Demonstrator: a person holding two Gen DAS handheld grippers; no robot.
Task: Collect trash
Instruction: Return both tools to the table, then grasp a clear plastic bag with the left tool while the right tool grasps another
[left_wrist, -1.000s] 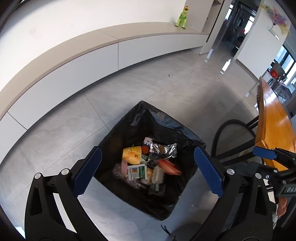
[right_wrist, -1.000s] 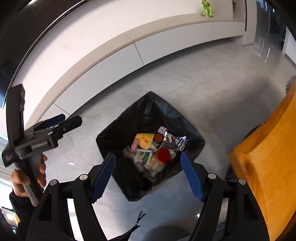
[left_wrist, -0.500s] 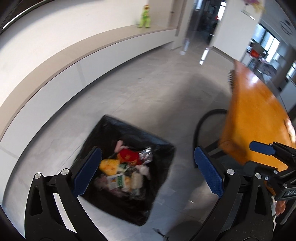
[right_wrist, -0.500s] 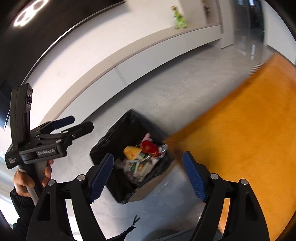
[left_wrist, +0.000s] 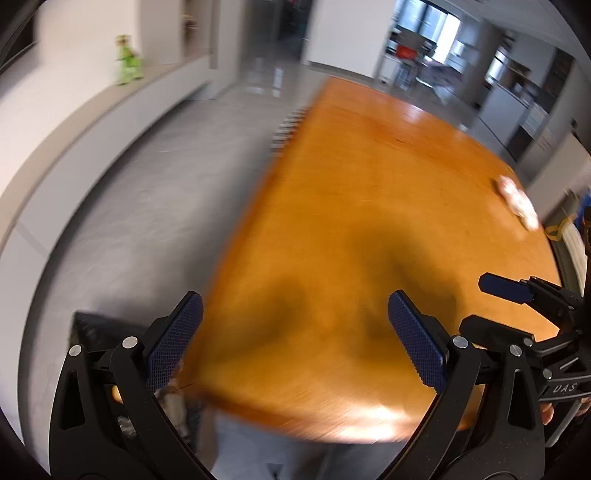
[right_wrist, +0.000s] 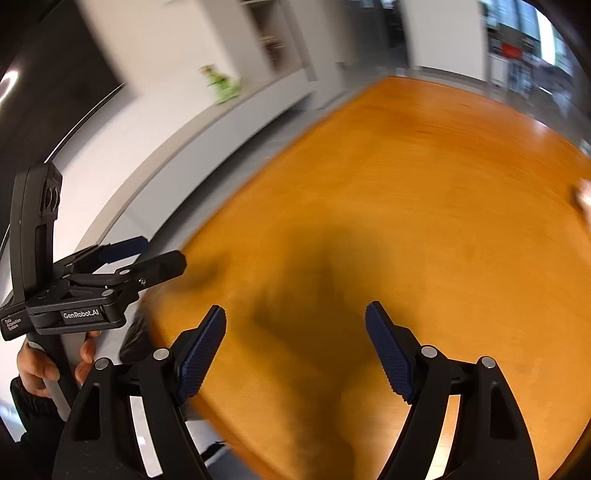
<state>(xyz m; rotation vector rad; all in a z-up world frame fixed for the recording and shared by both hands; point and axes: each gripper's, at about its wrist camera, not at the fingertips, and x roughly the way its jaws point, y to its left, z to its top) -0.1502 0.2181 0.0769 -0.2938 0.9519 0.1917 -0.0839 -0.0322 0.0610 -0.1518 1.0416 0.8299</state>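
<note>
Tilting down over the table (left_wrist: 369, 206), left gripper (left_wrist: 295, 343) and right gripper (right_wrist: 295, 350) stand wide and empty, bin (left_wrist: 96, 328) near left.

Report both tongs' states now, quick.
Left tongs: open, nothing between the blue pads, above the orange wooden table.
Right tongs: open, empty, over the same table.
</note>
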